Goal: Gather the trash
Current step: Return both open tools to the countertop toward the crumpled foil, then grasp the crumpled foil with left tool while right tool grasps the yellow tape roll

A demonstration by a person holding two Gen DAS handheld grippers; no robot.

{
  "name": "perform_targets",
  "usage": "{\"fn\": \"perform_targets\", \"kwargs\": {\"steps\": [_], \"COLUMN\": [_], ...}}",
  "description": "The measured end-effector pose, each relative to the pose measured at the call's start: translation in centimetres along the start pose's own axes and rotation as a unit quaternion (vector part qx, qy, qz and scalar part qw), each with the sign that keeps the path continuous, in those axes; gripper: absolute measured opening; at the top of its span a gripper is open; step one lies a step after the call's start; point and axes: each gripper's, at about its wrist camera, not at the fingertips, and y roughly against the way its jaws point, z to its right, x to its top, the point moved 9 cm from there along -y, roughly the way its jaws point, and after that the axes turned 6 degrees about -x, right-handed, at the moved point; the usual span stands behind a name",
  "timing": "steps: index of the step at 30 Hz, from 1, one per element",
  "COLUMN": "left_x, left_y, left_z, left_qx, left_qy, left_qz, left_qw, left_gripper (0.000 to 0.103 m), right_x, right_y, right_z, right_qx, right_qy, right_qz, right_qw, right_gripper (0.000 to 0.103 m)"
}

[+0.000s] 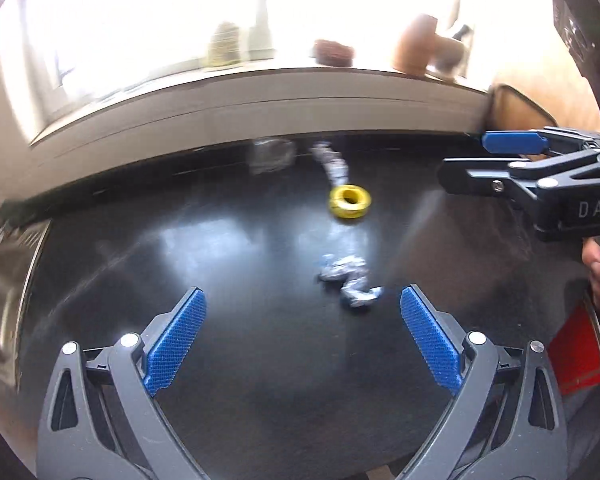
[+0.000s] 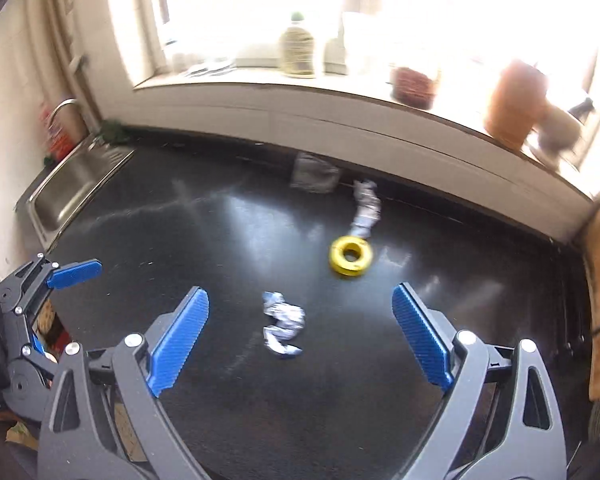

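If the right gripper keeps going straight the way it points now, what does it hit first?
Probably the crumpled silver foil wad on the black countertop. It lies just ahead between the open right gripper fingers, slightly left of centre. The yellow ring sits farther on; depth is uncertain.

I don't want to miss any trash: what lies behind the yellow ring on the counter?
Behind the yellow ring lies a strip of crumpled foil, then a clear plastic wrapper against the wall. Whether the foil's near end touches the ring cannot be told.
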Motion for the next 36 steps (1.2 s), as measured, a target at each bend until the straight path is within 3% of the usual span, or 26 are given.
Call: {"fn": "perform_targets", "kwargs": {"steps": [4, 12, 18, 27, 33, 36], "left_x": [0.1, -0.3, -1.1, -1.8, -2.3, -2.0], "left_y": [-1.8, -5.0, -9.7, -16.7, -19.2, -19.6], "left_z": [3.1, 4.3, 2.9, 1.3, 1.5, 1.9], "left_qx": [-0.023, -0.021, -0.016, 0.0, 0.008, 0.009], "left_qy": [-0.018, -0.02, 0.019, 0.031, 0.023, 0.012], "left_qz": [-0.025, -0.058, -0.084, -0.096, -0.113, -0.107], "left_qw": [0.9993, 0.9979, 0.9962, 0.9949, 0.9933, 0.9942], "left_gripper": [0.095, 0.095, 0.095, 0.095, 0.093, 0.087], "right_x": [-1.8, -2.0, -2.1, -1.7, -1.4, -1.2], "right_y": [0.1, -2.2, -8.7, -20.4, -24.7, -25.4], "right_z": [3.0, 2.4, 2.7, 2.1, 0.8, 0.1], "right_qx": [-0.006, 0.01, 0.03, 0.039, 0.049, 0.051], "right_qy": [-0.022, -0.019, -0.005, 0.052, 0.085, 0.106], "right_qz": [-0.006, -0.015, -0.049, -0.105, -0.124, -0.114], "right_qw": [1.0, 1.0, 0.998, 0.992, 0.987, 0.987], "right_gripper": [0.09, 0.09, 0.09, 0.09, 0.088, 0.084]}}
